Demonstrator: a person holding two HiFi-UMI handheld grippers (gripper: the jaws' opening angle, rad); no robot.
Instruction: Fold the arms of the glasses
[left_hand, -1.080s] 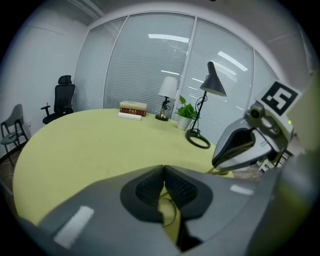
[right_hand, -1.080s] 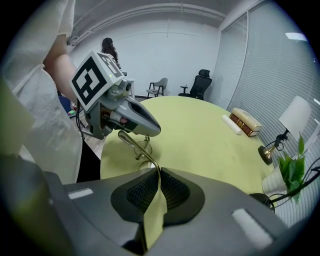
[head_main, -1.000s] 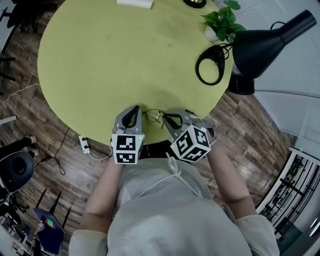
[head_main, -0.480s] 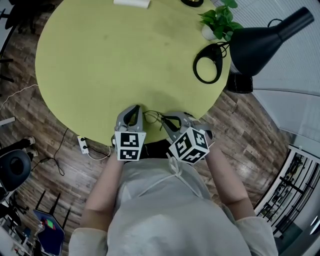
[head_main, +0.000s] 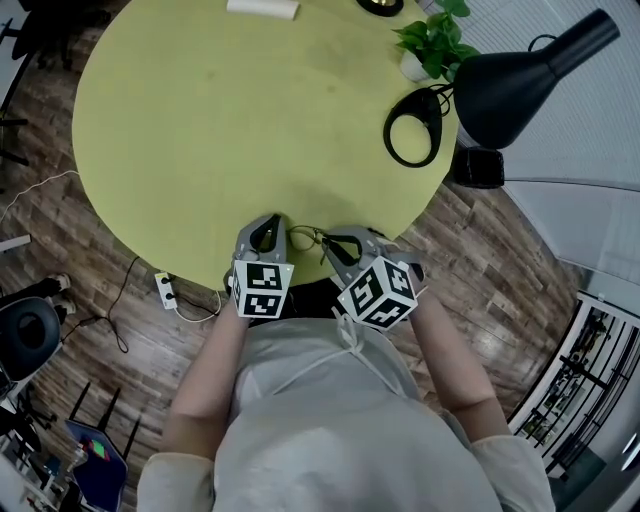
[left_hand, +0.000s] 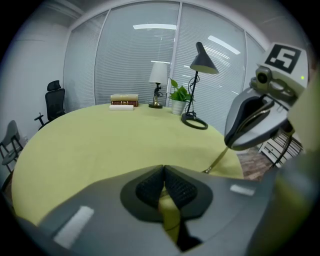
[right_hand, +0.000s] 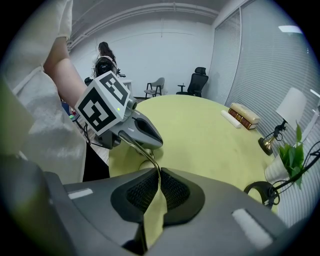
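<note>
The thin metal-framed glasses (head_main: 307, 238) lie at the near edge of the round yellow-green table (head_main: 220, 120), between my two grippers. My right gripper (head_main: 342, 243) is shut on one glasses arm (right_hand: 150, 157); in the right gripper view that arm rises from the pads and curves away under the left gripper (right_hand: 142, 132). In the left gripper view the same arm (left_hand: 217, 161) slants up to the right gripper (left_hand: 250, 125). My left gripper (head_main: 267, 231) sits just left of the glasses. Its pads (left_hand: 150, 187) meet and nothing shows between them.
A black desk lamp (head_main: 520, 80) with a ring base (head_main: 414, 126) and a potted plant (head_main: 432, 42) stand at the table's far right. Books (left_hand: 124, 100) and a small shaded lamp (left_hand: 159, 77) are at the far edge. A power strip (head_main: 168, 290) and cables lie on the floor.
My left gripper has dipped a little toward the table edge beside the glasses. The right gripper has kept still with the glasses arm in its pads.
</note>
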